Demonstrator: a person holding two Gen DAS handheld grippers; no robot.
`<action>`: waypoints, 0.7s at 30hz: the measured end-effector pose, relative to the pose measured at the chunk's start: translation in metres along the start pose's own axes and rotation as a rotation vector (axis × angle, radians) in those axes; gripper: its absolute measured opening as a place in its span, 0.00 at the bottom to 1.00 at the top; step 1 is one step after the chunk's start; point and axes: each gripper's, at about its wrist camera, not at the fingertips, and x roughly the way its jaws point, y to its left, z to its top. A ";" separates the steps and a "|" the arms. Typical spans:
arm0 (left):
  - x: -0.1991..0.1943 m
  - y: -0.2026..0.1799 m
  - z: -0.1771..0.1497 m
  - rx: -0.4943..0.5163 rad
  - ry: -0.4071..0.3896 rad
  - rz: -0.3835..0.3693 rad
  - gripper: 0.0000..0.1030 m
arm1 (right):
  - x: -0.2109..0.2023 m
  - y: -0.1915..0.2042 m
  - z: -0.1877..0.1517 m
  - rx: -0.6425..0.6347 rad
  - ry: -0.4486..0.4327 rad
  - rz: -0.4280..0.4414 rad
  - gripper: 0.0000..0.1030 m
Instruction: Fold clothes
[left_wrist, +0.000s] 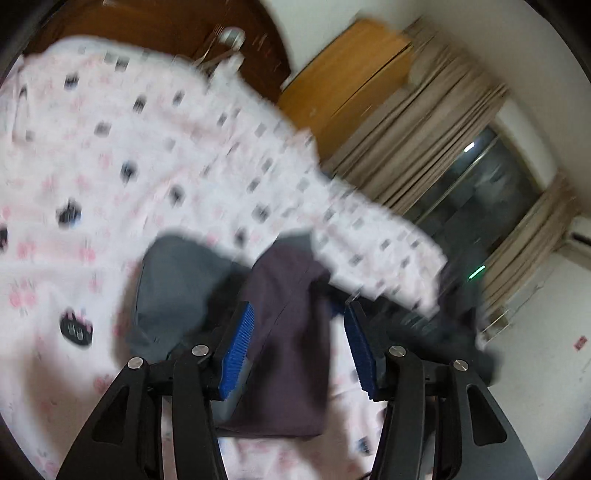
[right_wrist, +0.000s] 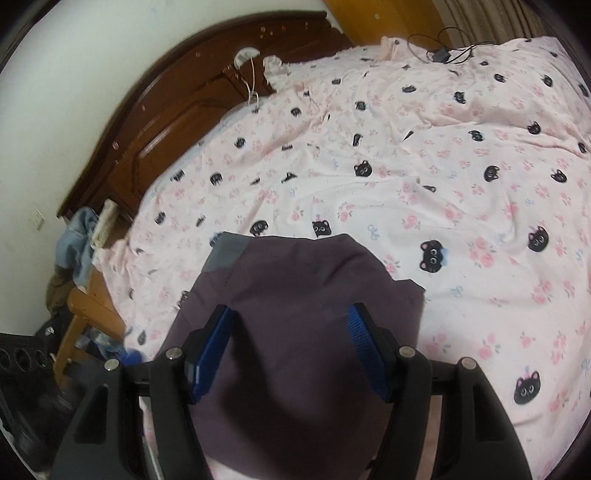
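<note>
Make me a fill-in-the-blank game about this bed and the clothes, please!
1. The bedsheet is pink with roses and little black ____ faces.
2. The garment lying on the bed is dark ____.
3. The pads on the right gripper are coloured ____.
4. The headboard behind the bed is made of dark ____.

Missing words: cat; purple; blue; wood

cat-print bedsheet, wooden headboard, curtains
</note>
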 end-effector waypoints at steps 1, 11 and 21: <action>0.009 0.007 -0.004 -0.011 0.022 0.036 0.45 | 0.005 0.002 0.001 -0.007 0.009 -0.012 0.65; 0.042 0.058 -0.045 -0.007 0.057 0.151 0.40 | 0.072 0.018 -0.002 -0.117 0.156 -0.171 0.64; 0.037 0.066 -0.054 -0.004 -0.012 0.092 0.40 | 0.072 0.037 -0.021 -0.254 0.129 -0.255 0.75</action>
